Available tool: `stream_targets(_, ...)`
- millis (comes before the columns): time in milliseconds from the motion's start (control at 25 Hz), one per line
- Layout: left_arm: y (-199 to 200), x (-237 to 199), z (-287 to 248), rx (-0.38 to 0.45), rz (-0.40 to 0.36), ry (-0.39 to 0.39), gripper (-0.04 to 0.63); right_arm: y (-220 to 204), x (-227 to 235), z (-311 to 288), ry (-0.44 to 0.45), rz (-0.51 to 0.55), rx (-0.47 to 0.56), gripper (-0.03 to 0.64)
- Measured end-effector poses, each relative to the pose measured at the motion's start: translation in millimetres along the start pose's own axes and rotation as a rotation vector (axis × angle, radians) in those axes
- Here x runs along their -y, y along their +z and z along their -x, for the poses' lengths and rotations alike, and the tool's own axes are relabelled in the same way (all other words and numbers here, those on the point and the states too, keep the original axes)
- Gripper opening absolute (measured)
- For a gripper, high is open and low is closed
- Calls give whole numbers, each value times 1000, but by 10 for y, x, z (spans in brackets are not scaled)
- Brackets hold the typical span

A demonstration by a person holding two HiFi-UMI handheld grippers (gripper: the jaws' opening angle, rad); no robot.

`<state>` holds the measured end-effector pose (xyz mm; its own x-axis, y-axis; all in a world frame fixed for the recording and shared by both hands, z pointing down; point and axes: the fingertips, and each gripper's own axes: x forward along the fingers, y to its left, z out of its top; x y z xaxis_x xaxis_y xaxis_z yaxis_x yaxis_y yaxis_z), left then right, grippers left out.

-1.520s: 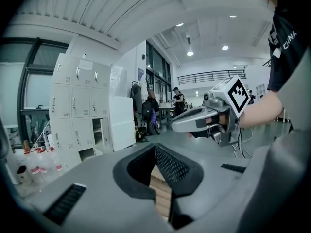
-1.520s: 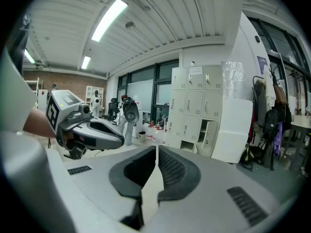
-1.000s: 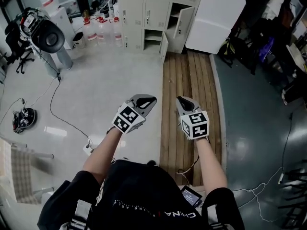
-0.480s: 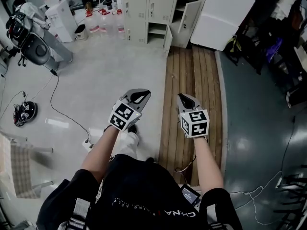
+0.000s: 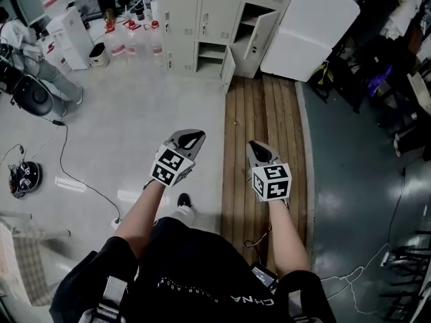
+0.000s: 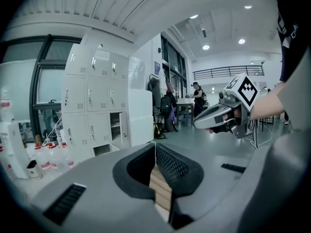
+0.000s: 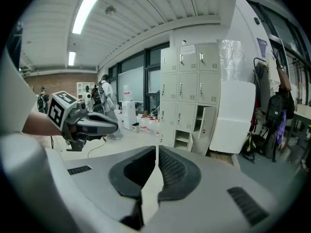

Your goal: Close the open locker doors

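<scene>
From where I stand, the bottles (image 5: 131, 38) sit on the floor at about 11 o'clock, just beside the left end of the lockers (image 5: 182, 19). The lockers stand at 12 o'clock, well apart from the person. Two doors hang open there: a lower door (image 5: 229, 66) swung out near the floor, and an upper door (image 5: 258, 36) just to its right, opened toward the white cabinet (image 5: 310, 25).

The left hand-held gripper (image 5: 194, 135) is held out at waist height over the pale floor. Its jaws are pressed together with nothing between them. The right hand-held gripper (image 5: 254, 146) hangs beside it over the plank strip (image 5: 262, 113), its jaws likewise together and empty. Both point toward 12 o'clock.

I judge that nothing has been closed yet and the approach comes first.

- The plank strip runs straight up to the lower door, and its edge is a likely place to catch a foot while walking in.
- The lower door sticks out low, so a shin or a gripper could knock it.
- A narrow, closed tip pushing on a thin door may slide off the panel.
- A hard shove may make the door bounce back open instead of latching.
- A wide swing on the left could tip the bottles.
</scene>
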<state>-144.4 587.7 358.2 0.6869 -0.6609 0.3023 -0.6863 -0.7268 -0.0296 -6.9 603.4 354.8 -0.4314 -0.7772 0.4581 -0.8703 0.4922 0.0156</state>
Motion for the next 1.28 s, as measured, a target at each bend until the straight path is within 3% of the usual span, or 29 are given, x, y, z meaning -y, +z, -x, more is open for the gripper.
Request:
stream_targets(320,25,-989,-414,-23,-9,-55,21,415,187,-890,-59,-50,-11,43)
stream_targets(600,4,-1286,-775,-25,-20,-116,21,438,277,-1355,-75,-58,-46,43)
stream_targets(800,52,-1389,-1086,-31,-73,-153,21,593,561,-1729,-69,-74,-53,43)
stream_targets(960,69,-1649,-1390,-49,-65,-141,21,758,845,-2175,-54,-100,-33,43)
stream_targets(1120,173,-1958,-1733,-84,-115,-131,21,1008,1263,-2539,-66,-137,-6,43)
stream_targets(1280,406,-2254,-2179,-75,-90,-106,21,1279,1694,-2829,-41,-117,7,43)
